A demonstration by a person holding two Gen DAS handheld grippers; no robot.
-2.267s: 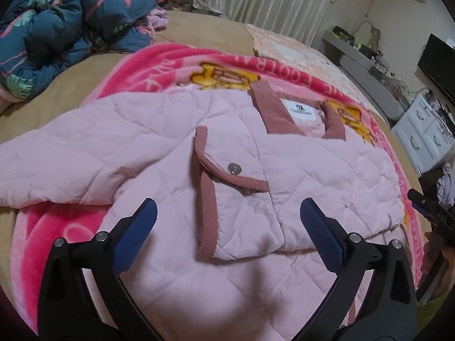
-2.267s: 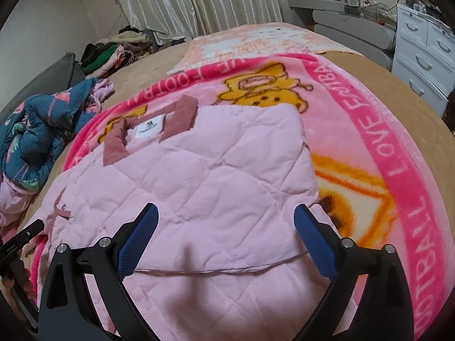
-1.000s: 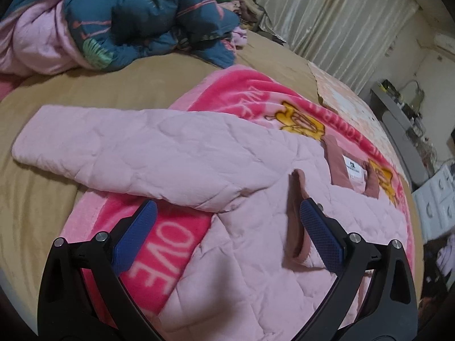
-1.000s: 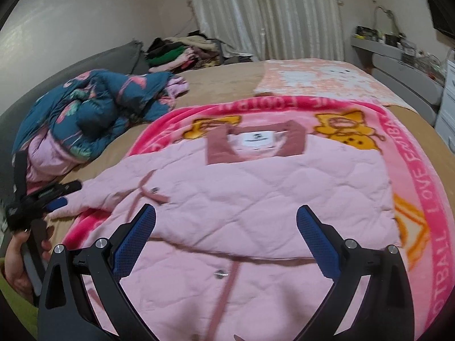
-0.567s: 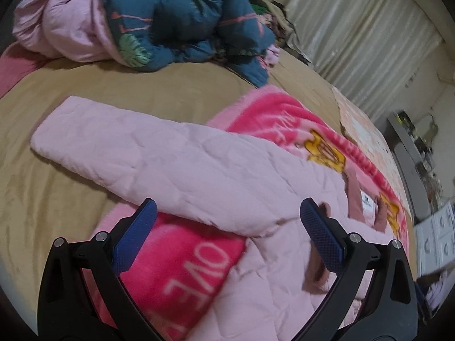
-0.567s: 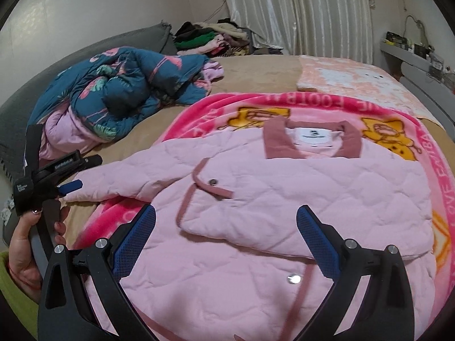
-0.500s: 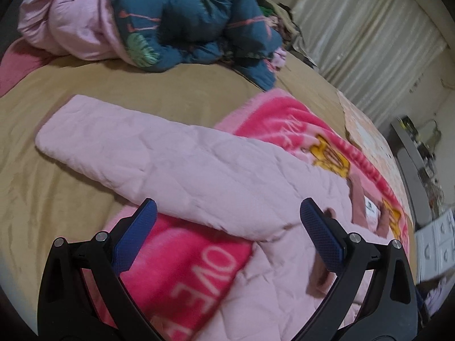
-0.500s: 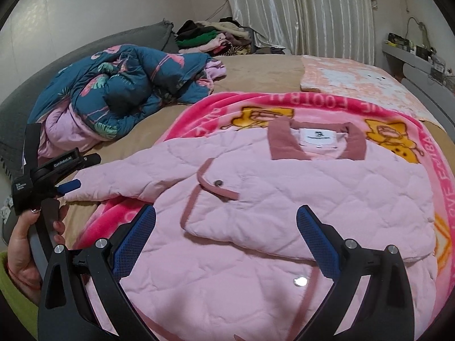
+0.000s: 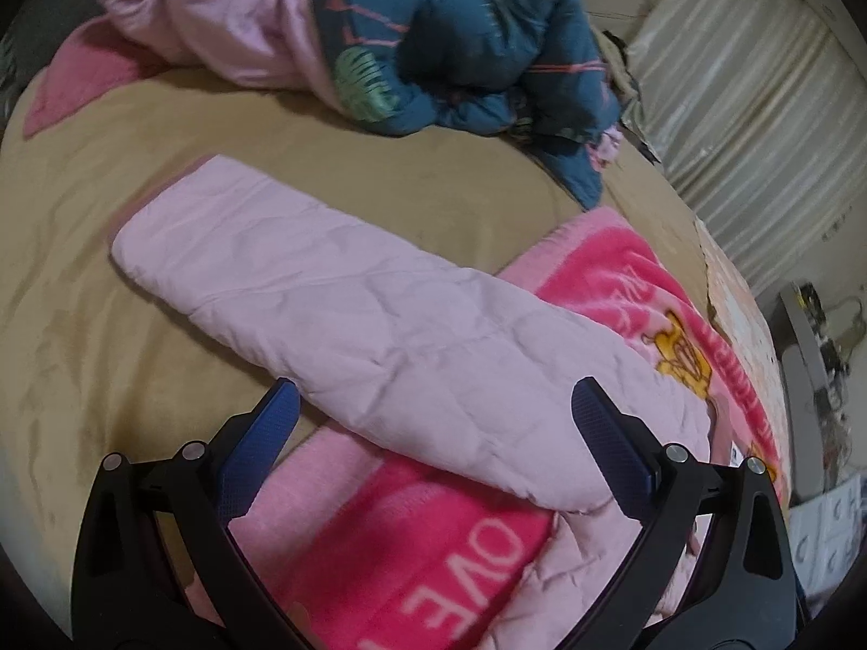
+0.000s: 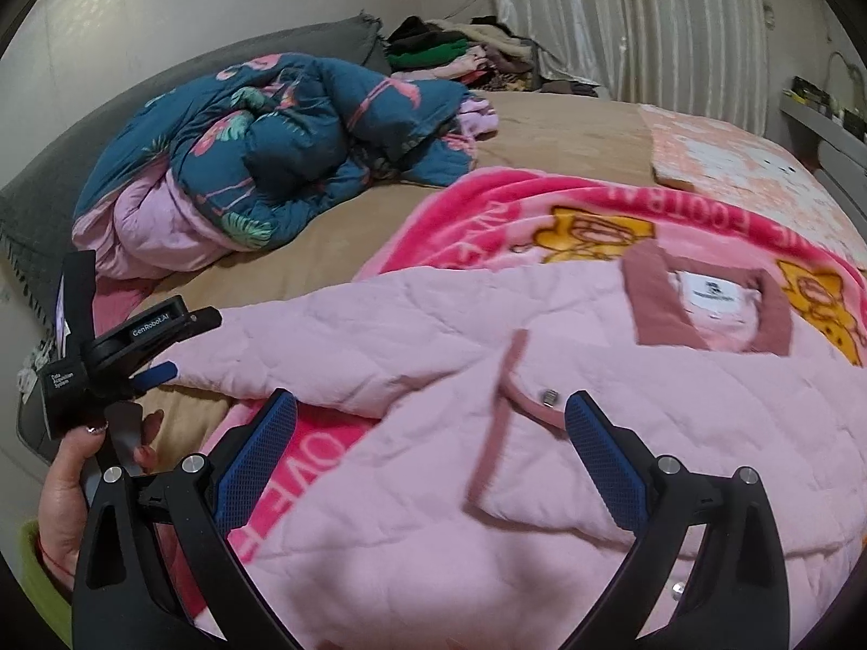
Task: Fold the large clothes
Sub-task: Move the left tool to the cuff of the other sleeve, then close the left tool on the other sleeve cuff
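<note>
Left tongs (image 9: pixel 433 433) and right tongs (image 10: pixel 431 433) both spread, empty; sleeve (image 9: pixel 336 314) ahead of left needs pinching, folding inward over jacket (image 10: pixel 596 433).

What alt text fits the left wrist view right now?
The open left tongs hover over the outstretched sleeve of a pink quilted jacket, which lies across a tan bed and a pink blanket. A rumpled teal floral duvet sits beyond.

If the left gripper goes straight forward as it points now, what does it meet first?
Most likely the pink sleeve, which lies right ahead of the open left gripper; depth is uncertain.
</note>
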